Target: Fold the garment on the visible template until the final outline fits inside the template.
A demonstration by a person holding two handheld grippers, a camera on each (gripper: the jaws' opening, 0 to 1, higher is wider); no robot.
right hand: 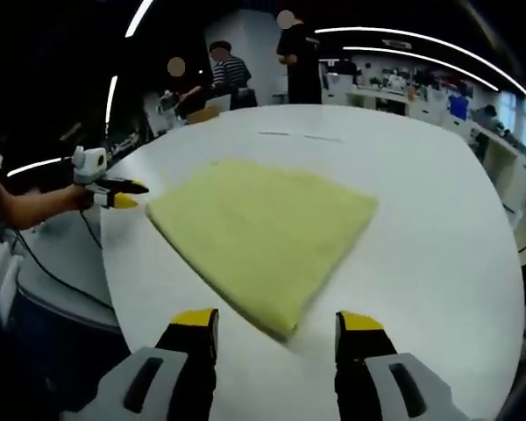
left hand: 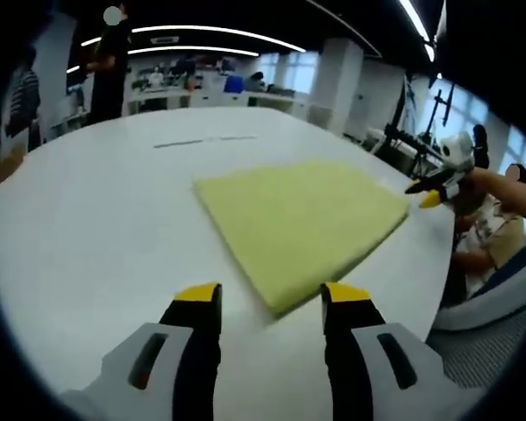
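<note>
A broad white table (left hand: 88,228) carries the folded yellow-green garment (left hand: 302,219), lying flat just ahead of the left gripper (left hand: 270,298), one corner pointing between its wide-apart jaws. The right gripper (right hand: 276,324), jaws likewise spread and empty, faces another corner.

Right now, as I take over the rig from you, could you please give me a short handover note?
Left gripper: open, empty, jaws on either side of a corner of the yellow-green garment.
Right gripper: open, empty, facing another corner of the garment.
Garment: lies flat on the white table, already folded into a thick, roughly four-sided pad, fully visible.
Template: I cannot make out its outline in either view, so the fit is unconfirmed.
Left: check the outline against the template; refold only if it overhangs.
</note>
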